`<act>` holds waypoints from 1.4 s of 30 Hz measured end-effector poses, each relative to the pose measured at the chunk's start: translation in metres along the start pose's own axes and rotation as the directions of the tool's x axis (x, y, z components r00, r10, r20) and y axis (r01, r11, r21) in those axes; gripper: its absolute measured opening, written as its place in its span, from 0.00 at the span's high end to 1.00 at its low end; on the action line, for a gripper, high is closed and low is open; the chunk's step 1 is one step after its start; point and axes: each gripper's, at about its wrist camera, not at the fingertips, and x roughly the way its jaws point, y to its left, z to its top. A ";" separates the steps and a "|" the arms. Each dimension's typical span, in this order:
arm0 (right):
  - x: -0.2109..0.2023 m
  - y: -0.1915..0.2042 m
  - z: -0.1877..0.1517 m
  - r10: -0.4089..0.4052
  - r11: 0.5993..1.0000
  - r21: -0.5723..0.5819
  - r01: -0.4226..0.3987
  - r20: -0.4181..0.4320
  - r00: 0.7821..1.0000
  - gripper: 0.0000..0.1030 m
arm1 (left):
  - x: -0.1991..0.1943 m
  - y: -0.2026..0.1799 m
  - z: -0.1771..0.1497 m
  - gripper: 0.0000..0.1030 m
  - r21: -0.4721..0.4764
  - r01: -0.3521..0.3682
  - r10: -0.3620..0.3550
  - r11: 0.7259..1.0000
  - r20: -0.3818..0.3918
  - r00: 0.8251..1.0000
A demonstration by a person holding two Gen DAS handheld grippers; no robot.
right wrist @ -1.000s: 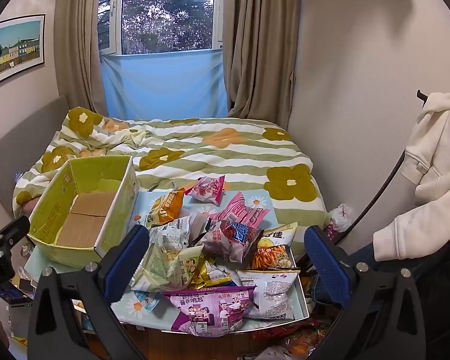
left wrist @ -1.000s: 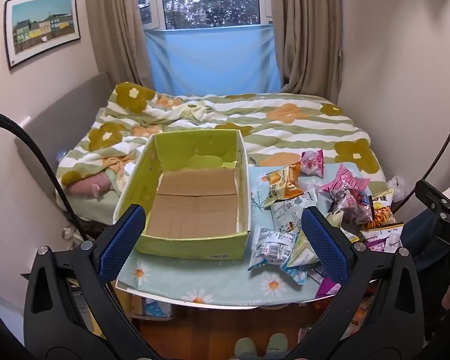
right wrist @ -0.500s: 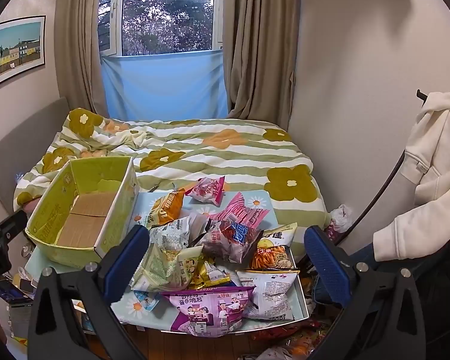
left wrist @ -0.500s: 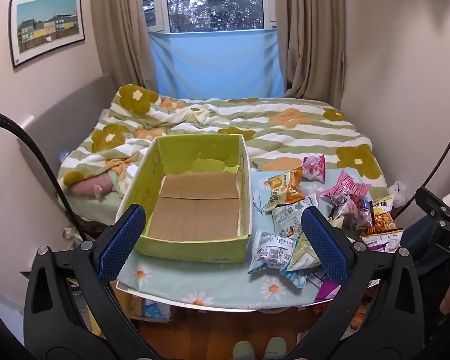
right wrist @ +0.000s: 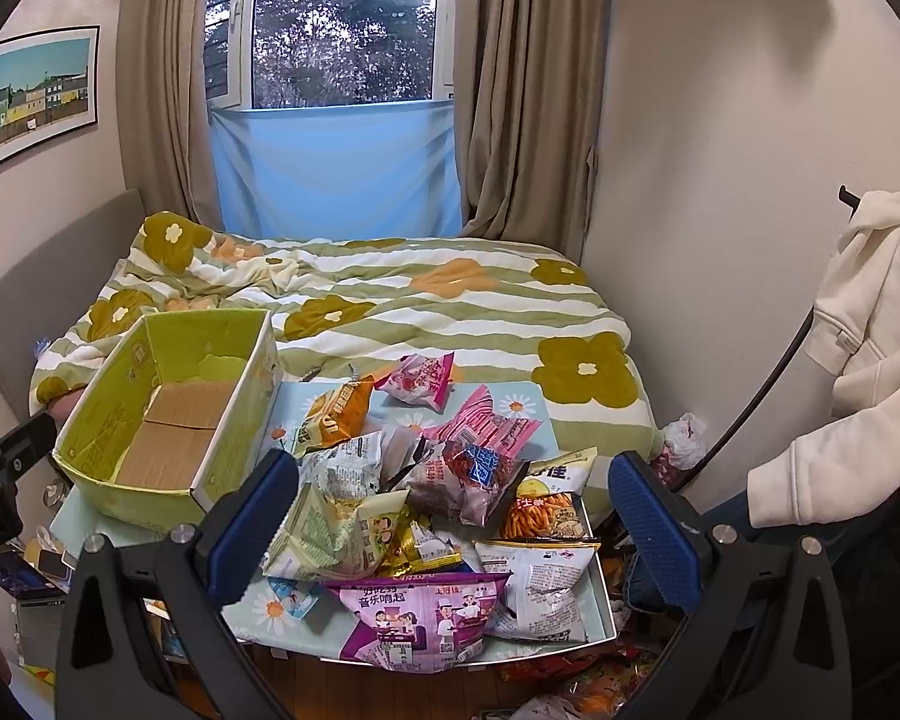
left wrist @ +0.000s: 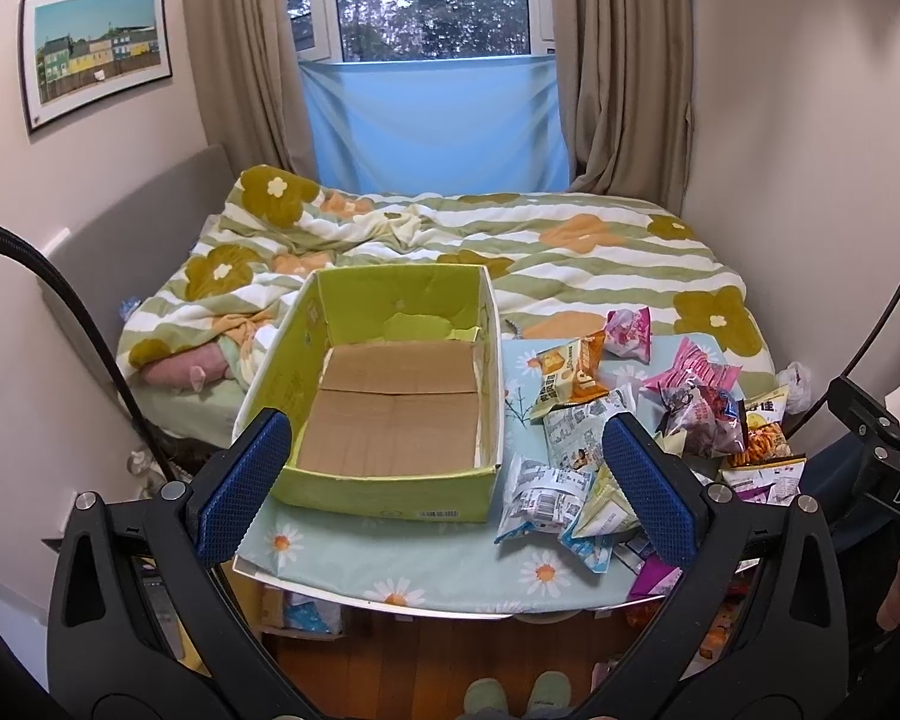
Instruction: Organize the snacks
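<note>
An empty yellow-green cardboard box (left wrist: 390, 396) sits on the left of a small table with a daisy cloth (left wrist: 402, 564). A pile of snack bags (left wrist: 624, 426) lies to its right. In the right wrist view the box (right wrist: 168, 414) is at the left and the bags fill the middle: an orange bag (right wrist: 336, 414), a pink bag (right wrist: 486, 426) and a purple bag (right wrist: 420, 618) at the front edge. My left gripper (left wrist: 444, 486) is open and empty, held short of the box. My right gripper (right wrist: 450, 528) is open and empty, held short of the pile.
A bed with a green flowered blanket (left wrist: 510, 264) lies behind the table. A wall stands close on the right, with a white hoodie (right wrist: 858, 372) hanging there. More snack bags lie on the floor under the table (right wrist: 582, 684). Slippered feet (left wrist: 516, 699) show below.
Both views have shifted only slightly; the left gripper has risen or tilted a little. Both grippers remain open and nothing on the table has moved.
</note>
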 end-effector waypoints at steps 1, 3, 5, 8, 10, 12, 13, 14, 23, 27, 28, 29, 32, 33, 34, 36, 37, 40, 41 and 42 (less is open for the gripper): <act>0.000 0.000 0.000 0.000 1.000 0.001 0.000 0.001 1.000 0.00 | 0.000 0.000 0.000 0.00 0.001 -0.001 0.001 1.000 0.000 1.000; -0.001 0.002 -0.001 0.005 1.000 -0.004 -0.005 0.001 1.000 0.00 | 0.000 -0.001 0.000 0.00 0.002 -0.001 0.001 1.000 0.000 1.000; -0.001 0.002 -0.001 0.003 1.000 -0.005 -0.003 0.003 1.000 0.00 | 0.000 -0.001 0.000 0.00 0.002 -0.001 0.001 1.000 -0.001 1.000; -0.001 0.002 -0.001 0.004 1.000 -0.004 -0.004 0.001 1.000 0.00 | 0.000 0.000 0.000 0.00 0.002 -0.002 0.002 1.000 -0.001 1.000; -0.001 0.003 -0.001 0.004 1.000 -0.005 -0.004 0.001 1.000 0.00 | 0.000 0.000 0.000 0.00 0.002 -0.002 0.002 1.000 -0.001 1.000; -0.001 0.003 -0.002 0.004 1.000 -0.007 -0.004 0.002 1.000 0.00 | 0.000 0.000 -0.001 0.00 0.002 -0.001 0.001 1.000 -0.001 1.000; -0.001 0.003 -0.002 0.003 1.000 -0.007 -0.003 0.002 1.000 0.00 | 0.000 0.000 -0.001 0.00 0.002 0.000 0.000 1.000 -0.001 1.000; -0.001 0.003 -0.002 0.003 1.000 -0.007 -0.003 0.002 1.000 0.00 | 0.000 0.001 0.000 0.00 0.002 0.001 -0.001 1.000 -0.003 1.000; 0.000 0.003 -0.003 0.003 1.000 -0.004 -0.003 0.001 1.000 0.00 | 0.003 0.005 0.000 0.00 0.001 0.009 -0.009 1.000 -0.009 1.000; 0.001 0.003 -0.003 0.003 1.000 -0.005 -0.003 -0.004 1.000 0.00 | 0.003 0.005 0.000 0.00 0.002 0.009 -0.009 1.000 -0.011 1.000; 0.001 0.003 -0.003 0.004 1.000 -0.005 -0.004 -0.005 1.000 0.00 | 0.004 0.005 0.000 0.00 0.002 0.009 -0.009 1.000 -0.012 1.000; 0.001 0.003 -0.003 0.004 1.000 -0.004 -0.004 -0.005 1.000 0.00 | 0.004 0.005 0.000 0.00 0.004 0.009 -0.009 1.000 -0.013 1.000; 0.002 0.003 -0.003 0.004 1.000 -0.002 -0.004 -0.005 1.000 0.00 | 0.005 0.004 0.001 0.00 0.008 0.006 -0.006 1.000 -0.013 1.000; 0.004 0.003 -0.004 0.004 1.000 -0.001 -0.004 -0.006 1.000 0.00 | 0.006 0.004 0.002 0.00 0.009 0.006 -0.006 1.000 -0.014 1.000; 0.004 0.003 -0.004 0.004 1.000 0.000 -0.004 -0.006 1.000 0.00 | 0.007 0.004 0.002 0.00 0.010 0.006 -0.006 1.000 -0.015 1.000; 0.005 0.004 -0.005 0.004 1.000 0.002 -0.004 -0.006 1.000 0.00 | 0.007 0.004 0.001 0.00 0.009 0.008 -0.008 1.000 -0.015 1.000; 0.005 0.003 -0.004 0.005 1.000 0.002 -0.005 -0.007 1.000 0.00 | 0.007 0.003 0.002 0.00 0.010 0.008 -0.008 1.000 -0.015 1.000; 0.005 0.003 -0.004 0.004 1.000 0.001 -0.004 -0.007 1.000 0.00 | 0.008 0.001 0.001 0.00 0.010 0.008 -0.008 1.000 -0.015 1.000; 0.005 0.003 -0.004 0.004 1.000 0.001 -0.004 -0.007 1.000 0.00 | 0.008 0.001 0.001 0.00 0.010 0.007 -0.007 1.000 -0.016 1.000; 0.005 0.003 -0.004 0.005 1.000 0.001 -0.005 -0.008 1.000 0.00 | 0.008 0.001 0.001 0.00 0.010 0.007 -0.007 1.000 -0.016 1.000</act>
